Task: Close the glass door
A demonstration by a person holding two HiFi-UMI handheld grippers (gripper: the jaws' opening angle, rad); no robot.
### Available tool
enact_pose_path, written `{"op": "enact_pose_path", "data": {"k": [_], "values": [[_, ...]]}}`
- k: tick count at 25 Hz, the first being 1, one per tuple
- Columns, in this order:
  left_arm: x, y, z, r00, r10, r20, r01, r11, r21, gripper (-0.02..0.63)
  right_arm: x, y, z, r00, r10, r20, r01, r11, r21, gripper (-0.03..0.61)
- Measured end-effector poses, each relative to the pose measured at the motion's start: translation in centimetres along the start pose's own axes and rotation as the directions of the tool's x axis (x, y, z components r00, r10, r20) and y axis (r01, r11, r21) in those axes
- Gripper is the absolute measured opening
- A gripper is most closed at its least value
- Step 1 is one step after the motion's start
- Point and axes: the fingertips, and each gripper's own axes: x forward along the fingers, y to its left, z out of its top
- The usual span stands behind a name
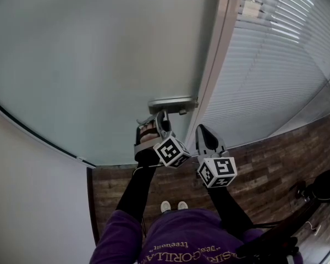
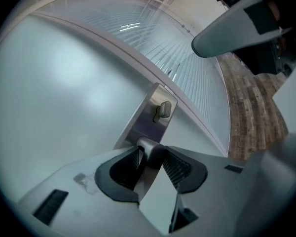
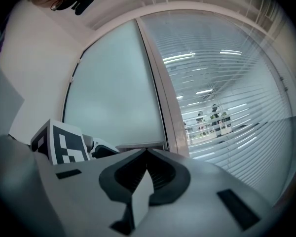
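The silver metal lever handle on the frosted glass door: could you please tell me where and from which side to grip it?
Grip the silver metal lever handle on its rounded bar close to the steel lock plate, coming head-on at the door face. The bar stands proud of the plate, leaving room for a jaw on either side, as the left gripper shows.

The silver metal lever handle (image 2: 149, 146) dives between the left gripper's (image 2: 153, 155) dark pads, and there its free end is lost. Beyond the white slatted blinds (image 3: 237, 73), small figures (image 3: 213, 118), too tiny to make out. At the head view's right edge a black object (image 1: 325, 187) is cut off.
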Motion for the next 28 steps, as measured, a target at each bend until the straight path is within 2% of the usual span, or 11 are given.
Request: {"op": "enact_pose_path", "data": {"k": [18,22,28], "values": [[1.0,1.1,0.1,0.999,0.039,-0.006,-0.039,0.989,-0.143,0.155,1.0,-1.0,-0.4,1.0,-0.014,-0.005,0.014,1.0,0.007,-0.003],[1.3,1.0,0.1,1.0,0.03,0.008,-0.027,0.978,-0.206,0.156,1.4,-1.0,-0.6,1.0,-0.01,-0.007,0.01,1.0,0.005,-0.003],[1.5,1.0,0.1,1.0,0.02,0.017,-0.015,0.967,-0.253,0.158,1.5,-1.1,-0.5,1.0,-0.013,-0.006,0.013,1.0,0.005,-0.003]]}}
